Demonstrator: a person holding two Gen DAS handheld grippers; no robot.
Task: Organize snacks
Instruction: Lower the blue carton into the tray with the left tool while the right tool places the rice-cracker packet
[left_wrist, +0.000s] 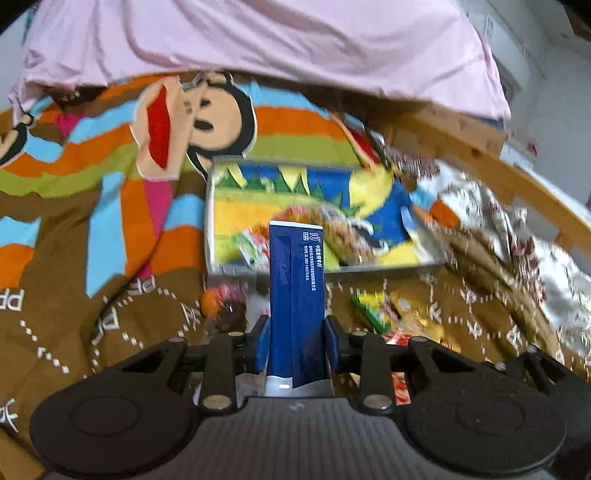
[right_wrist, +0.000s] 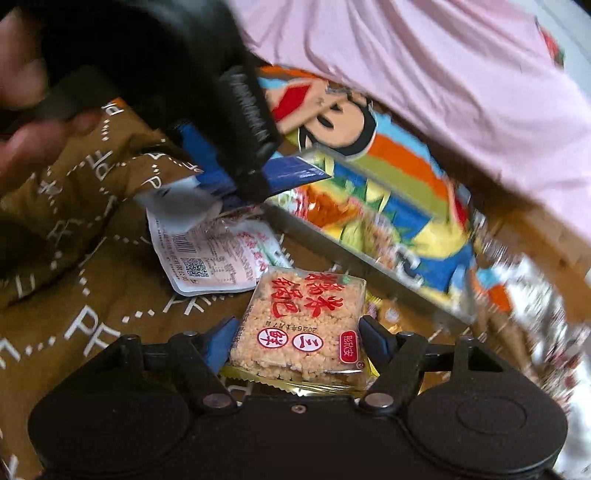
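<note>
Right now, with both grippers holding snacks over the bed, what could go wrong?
1. The left gripper pinches the tall blue packet only near its bottom, so it might tip or slip on the way to the tray.
2. The rice cake sits between the right gripper's fingers; whether they press it is unclear, so it could drop.
3. The left gripper hangs close above the right one's path, so they might bump.

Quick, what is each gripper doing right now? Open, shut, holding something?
Left gripper: shut on the blue packet.
Right gripper: around the rice cracker pack; whether it is gripping it cannot be told.
</note>
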